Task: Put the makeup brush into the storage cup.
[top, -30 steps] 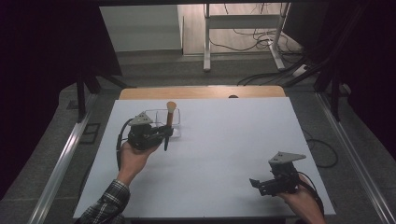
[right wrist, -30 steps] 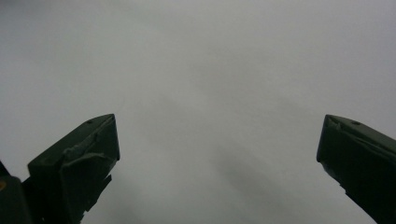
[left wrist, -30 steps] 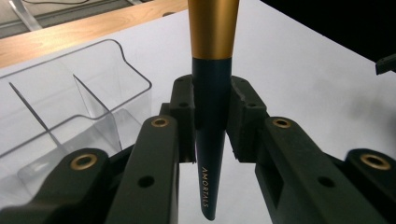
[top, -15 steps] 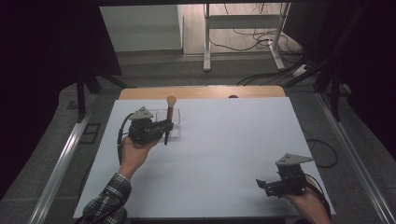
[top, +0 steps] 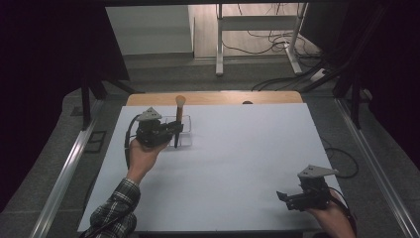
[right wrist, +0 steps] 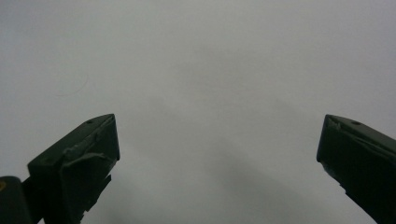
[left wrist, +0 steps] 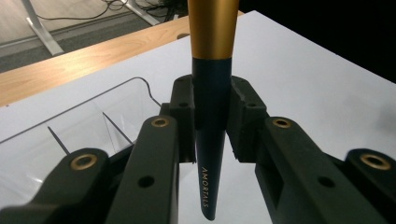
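A makeup brush (top: 178, 124) with a dark handle, gold ferrule and tan tip stands upright, pinched by my left gripper (top: 173, 130) at the table's far left. In the left gripper view the jaws clamp the dark handle (left wrist: 211, 140) below the gold ferrule, and its pointed end hangs beside a clear plastic organiser box (left wrist: 70, 135). That box (top: 185, 130) sits on the white table just behind the brush. Near the front right edge my right gripper (top: 286, 197) is held low over the white surface, jaws wide apart with nothing between them (right wrist: 217, 154).
The white tabletop (top: 237, 153) has a wooden strip (top: 218, 97) along its far edge. Metal rails run along both sides of the table. Desk legs and cables lie on the floor beyond.
The left gripper with the brush has shifted slightly toward the far side and over the clear box. The right gripper has drifted a little to the right near the front edge.
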Motion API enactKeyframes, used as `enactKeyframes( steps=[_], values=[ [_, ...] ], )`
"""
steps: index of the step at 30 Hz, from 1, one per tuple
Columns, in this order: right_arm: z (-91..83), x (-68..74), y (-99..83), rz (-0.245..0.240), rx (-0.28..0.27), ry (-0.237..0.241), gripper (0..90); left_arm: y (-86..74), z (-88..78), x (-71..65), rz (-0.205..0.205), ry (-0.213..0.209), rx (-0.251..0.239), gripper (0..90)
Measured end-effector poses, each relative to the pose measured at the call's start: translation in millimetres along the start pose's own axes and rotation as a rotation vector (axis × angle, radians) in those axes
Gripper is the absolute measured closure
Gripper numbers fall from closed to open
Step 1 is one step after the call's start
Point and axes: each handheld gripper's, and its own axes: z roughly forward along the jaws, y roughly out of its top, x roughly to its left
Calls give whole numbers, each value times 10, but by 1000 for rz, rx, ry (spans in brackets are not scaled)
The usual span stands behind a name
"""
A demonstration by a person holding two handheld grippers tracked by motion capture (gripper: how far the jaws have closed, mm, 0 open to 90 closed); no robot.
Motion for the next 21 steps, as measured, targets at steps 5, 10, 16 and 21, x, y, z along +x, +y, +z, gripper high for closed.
enactKeyframes(
  steps=[5, 10, 16, 21],
  values=[
    [-17, -22, -25, 9, -2, -5, 0, 46, 7, 23, -4, 2, -11, 745],
    [-35, -46, -51, 18, -1, -7, 0, 95, 21, 48, -6, 7, -16, 745],
    [-52, -64, -76, 28, 1, -7, 0, 143, 48, 95, -8, 15, -19, 745],
    [-65, -72, -89, 31, 2, -6, 0, 186, 70, 131, -8, 29, -21, 745]
  ],
)
